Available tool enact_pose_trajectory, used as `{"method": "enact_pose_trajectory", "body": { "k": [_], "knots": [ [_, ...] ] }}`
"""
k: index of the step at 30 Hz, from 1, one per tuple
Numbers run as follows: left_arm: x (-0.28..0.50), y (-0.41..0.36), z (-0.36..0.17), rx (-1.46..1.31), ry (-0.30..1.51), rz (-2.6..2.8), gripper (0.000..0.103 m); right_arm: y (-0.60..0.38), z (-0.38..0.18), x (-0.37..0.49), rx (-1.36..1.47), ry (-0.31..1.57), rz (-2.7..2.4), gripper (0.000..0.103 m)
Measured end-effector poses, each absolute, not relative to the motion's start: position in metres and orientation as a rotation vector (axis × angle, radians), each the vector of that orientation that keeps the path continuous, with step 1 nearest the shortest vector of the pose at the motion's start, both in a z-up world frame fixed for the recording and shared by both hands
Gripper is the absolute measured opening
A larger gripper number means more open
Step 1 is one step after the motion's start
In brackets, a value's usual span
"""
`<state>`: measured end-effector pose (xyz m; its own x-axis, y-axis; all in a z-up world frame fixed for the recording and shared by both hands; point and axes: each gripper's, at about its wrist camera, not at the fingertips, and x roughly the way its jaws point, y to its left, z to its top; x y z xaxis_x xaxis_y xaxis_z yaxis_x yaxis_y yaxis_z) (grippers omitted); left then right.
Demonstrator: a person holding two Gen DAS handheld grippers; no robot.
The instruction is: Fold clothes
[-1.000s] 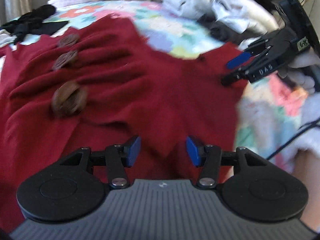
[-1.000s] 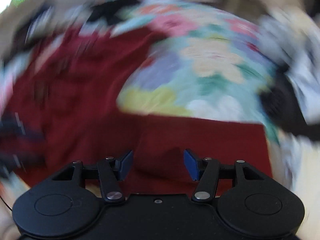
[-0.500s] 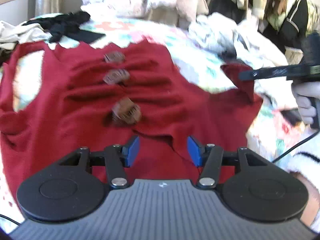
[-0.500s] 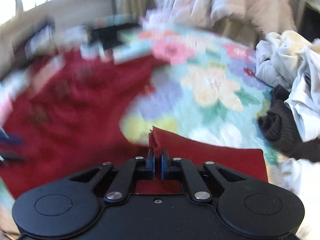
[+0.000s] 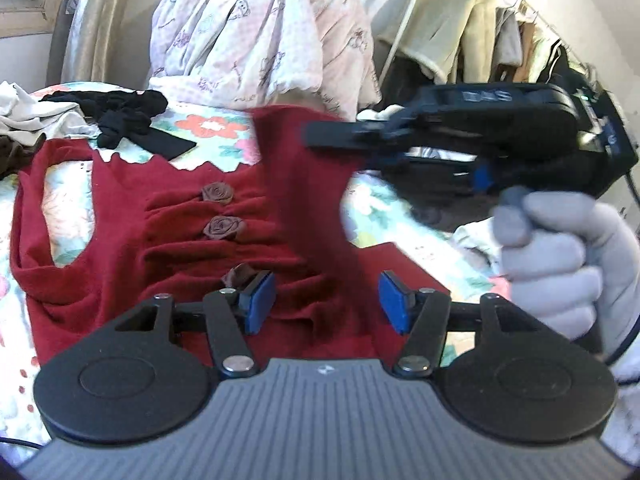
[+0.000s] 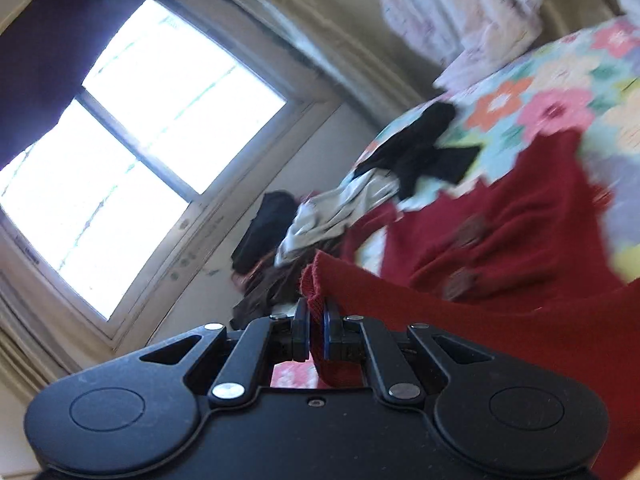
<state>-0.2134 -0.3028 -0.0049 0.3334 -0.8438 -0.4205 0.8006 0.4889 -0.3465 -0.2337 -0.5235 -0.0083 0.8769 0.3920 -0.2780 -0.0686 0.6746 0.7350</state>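
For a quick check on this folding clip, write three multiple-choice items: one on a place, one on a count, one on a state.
1. Where does the black garment lie?
A. on the floral bedspread, beyond the red top
B. on the clothes rail
C. between the left gripper's pads

2. How many fabric roses run down the red top's front?
A. one
B. three
C. five

3. How is the right gripper?
A. open, empty
B. shut on the red top's edge
C. shut on a black sock

Answers: 1 A, it lies on the flowers past the neckline. 2 B, three show in the left wrist view. 3 B, red knit is pinched between its pads.
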Motion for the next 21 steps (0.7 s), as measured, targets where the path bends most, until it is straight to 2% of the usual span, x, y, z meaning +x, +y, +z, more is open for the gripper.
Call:
{"method": "enact_pose_trajectory", "body": {
  "k": [10,11,13,14,18,19,20,21],
  "knots": [
    [-0.188,-0.293,-0.019,-0.228,0.612,-1.017,0.062,-0.478,-0.01,-0.215,0.723,0.457,0.271,0.01],
    [-0.187,-0.292,-0.022,-0.23,0.6,-1.006,0.059,-0.477,-0.012,-0.217,0.724,0.466,0.271,0.01],
    [-0.183,-0.29,-0.027,-0.234,0.585,-0.99,0.026,-0.477,-0.019,-0.218,0.753,0.475,0.268,0.01],
    [-0.181,-0.29,-0.03,-0.227,0.595,-0.984,0.003,-0.476,-0.022,-0.218,0.773,0.482,0.271,0.01],
    [-0.18,-0.293,-0.034,-0.085,0.611,-0.907,0.002,-0.473,-0.038,-0.219,0.826,0.53,0.285,0.016],
    [-0.18,-0.292,-0.036,-0.062,0.62,-0.885,0.002,-0.473,-0.042,-0.221,0.819,0.563,0.286,0.025],
    [-0.179,-0.291,-0.037,-0.049,0.631,-0.863,0.002,-0.475,-0.042,-0.226,0.783,0.589,0.258,0.028],
    [-0.176,-0.285,-0.041,-0.07,0.65,-0.839,0.002,-0.478,-0.042,-0.232,0.743,0.613,0.226,0.043]
  ]
}}
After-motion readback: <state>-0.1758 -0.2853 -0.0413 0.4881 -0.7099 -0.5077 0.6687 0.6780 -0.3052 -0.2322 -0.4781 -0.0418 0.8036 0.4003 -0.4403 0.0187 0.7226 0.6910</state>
